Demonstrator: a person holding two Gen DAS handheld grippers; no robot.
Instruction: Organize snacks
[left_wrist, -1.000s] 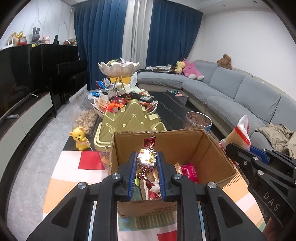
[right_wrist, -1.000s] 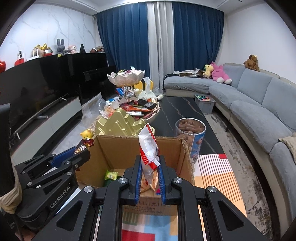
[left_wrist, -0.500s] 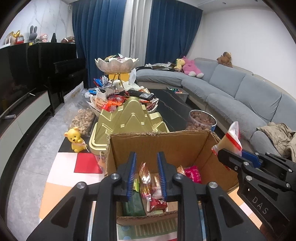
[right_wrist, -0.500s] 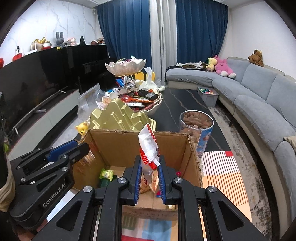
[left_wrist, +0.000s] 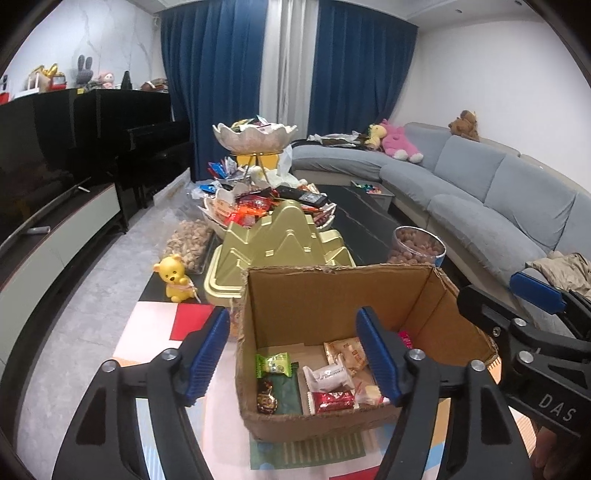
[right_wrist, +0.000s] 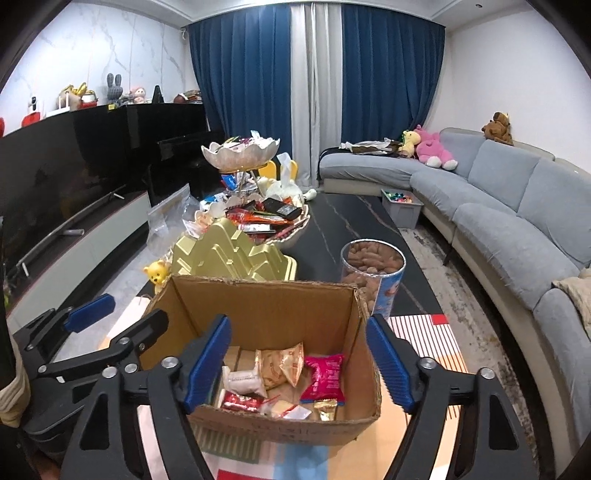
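Both tongs wide over the snack box
The left tongs (left_wrist: 291, 350) and right tongs (right_wrist: 299, 362) have just been opening and hold nothing; wrapped snacks (right_wrist: 321, 376) lie inside the cardboard box (left_wrist: 332, 291) on the surface, before the gold tray (left_wrist: 284, 240)

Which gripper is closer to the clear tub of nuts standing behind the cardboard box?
Right. The right gripper hangs over the box's side nearest the tub of nuts; the left gripper hangs over the far side.
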